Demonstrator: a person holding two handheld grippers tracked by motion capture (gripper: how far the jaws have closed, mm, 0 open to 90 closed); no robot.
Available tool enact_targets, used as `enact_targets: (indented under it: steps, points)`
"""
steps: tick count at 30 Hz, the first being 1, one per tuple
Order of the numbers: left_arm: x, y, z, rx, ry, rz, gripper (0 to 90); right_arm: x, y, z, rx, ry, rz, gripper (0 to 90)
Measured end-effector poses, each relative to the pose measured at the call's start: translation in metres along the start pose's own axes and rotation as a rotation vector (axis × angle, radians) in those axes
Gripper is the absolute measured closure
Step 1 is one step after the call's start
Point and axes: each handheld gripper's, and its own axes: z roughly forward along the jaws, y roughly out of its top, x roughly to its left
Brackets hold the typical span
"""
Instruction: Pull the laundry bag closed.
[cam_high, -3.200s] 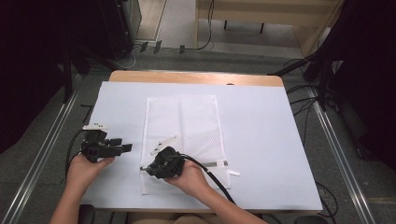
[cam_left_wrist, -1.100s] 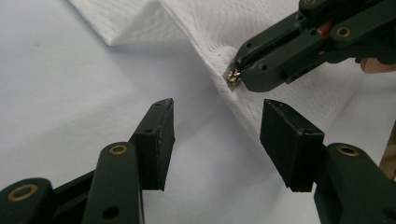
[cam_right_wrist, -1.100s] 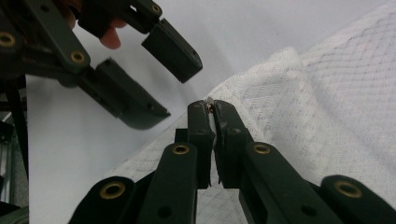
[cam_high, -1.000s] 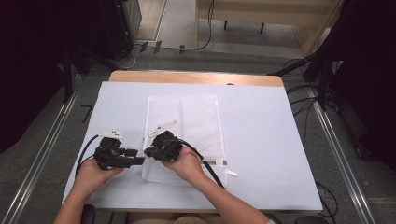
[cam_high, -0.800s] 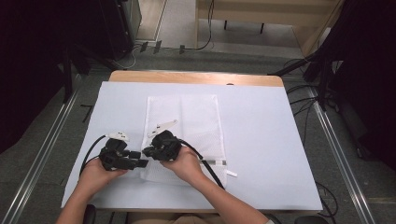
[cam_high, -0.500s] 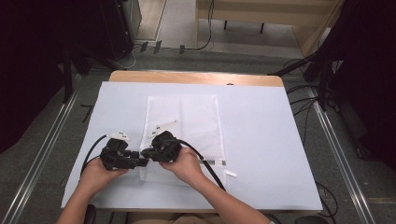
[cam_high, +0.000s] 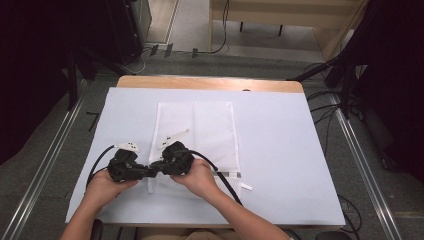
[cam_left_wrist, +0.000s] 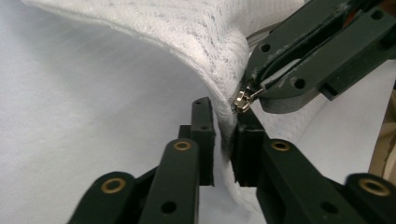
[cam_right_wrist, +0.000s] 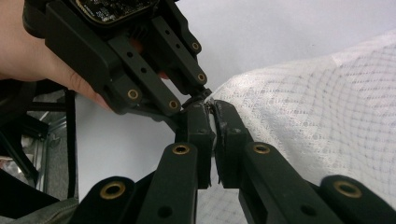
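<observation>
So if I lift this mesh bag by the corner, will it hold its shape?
Probably not. The mesh bag already curls limply up where the left gripper, whose jaws have just been closing, pinches its edge. The thin open weave suggests it is light, so it may drag across the table sheet.

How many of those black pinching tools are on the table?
2. The left gripper and the right gripper meet tip to tip at the near left corner of the mesh bag, both pinching its edge; the right holds the zipper pull.

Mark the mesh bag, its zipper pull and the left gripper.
mesh bag (cam_high: 210, 125), high view, flat middle of the netting
zipper pull (cam_left_wrist: 241, 99), left gripper view, metal slider
left gripper (cam_left_wrist: 223, 140), left gripper view, midway between fingertips
</observation>
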Motion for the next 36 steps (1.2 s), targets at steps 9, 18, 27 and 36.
enact_targets:
  steps: [9, 18, 27, 36]
  points:
    - [0.0, 0.0, 0.0, 0.007, 0.002, 0.002, 86.9, -0.003, -0.002, 0.001, -0.001, 0.001, 0.0, 88.0]
    - [-0.001, 0.0, -0.002, 0.007, -0.012, -0.007, 87.6, -0.007, -0.005, 0.002, -0.003, 0.011, 0.006, 88.2]
    - [0.0, 0.001, -0.004, 0.007, -0.014, -0.013, 88.3, -0.011, -0.008, 0.003, -0.016, 0.022, 0.017, 88.4]
    - [-0.004, 0.003, -0.005, 0.025, 0.013, 0.018, 88.8, -0.013, -0.011, 0.003, -0.015, 0.034, 0.0, 88.6]
